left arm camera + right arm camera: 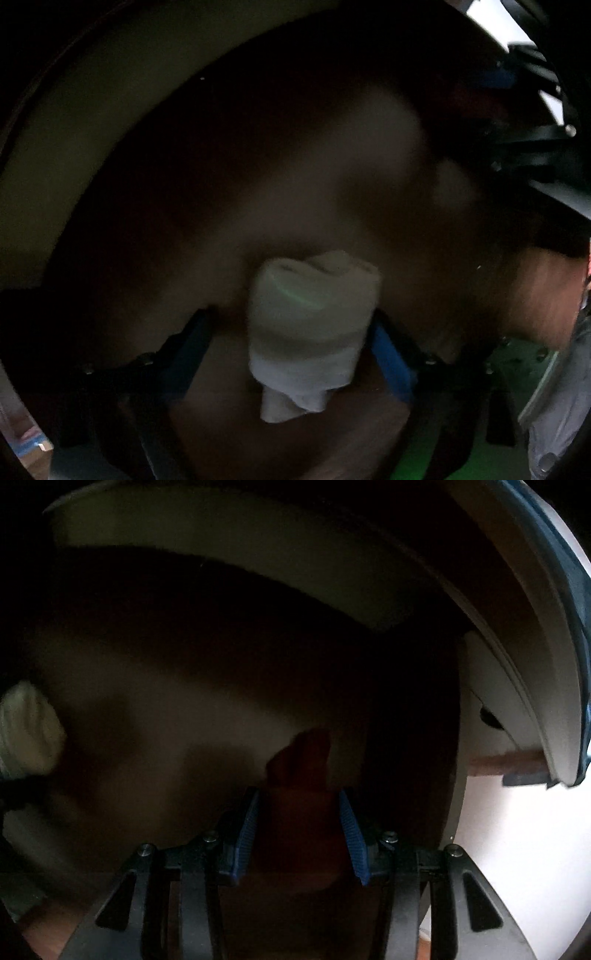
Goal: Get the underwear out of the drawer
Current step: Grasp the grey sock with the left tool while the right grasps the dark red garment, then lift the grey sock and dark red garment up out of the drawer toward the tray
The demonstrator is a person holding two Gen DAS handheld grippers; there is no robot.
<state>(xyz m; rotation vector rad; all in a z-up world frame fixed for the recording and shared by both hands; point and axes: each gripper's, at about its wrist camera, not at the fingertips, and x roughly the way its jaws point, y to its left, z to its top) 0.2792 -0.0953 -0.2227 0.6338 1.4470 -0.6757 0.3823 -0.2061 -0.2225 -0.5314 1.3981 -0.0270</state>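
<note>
Left wrist view shows you a white rolled underwear (312, 328) standing between the blue pads of your left gripper (291, 354). One pad (391, 362) touches its side, but the picture is blurred, so I cannot tell if the grip is firm. Below it is the dark brown drawer (258, 166). In the right wrist view your right gripper (301, 834) is clenched on a dark red roll (303, 775) over the same drawer, beside its pale wall (258, 554). The white roll shows at the left edge there.

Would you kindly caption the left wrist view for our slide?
Left tongs straddle a rolled white cloth bundle above the dim brown drawer interior.
</note>
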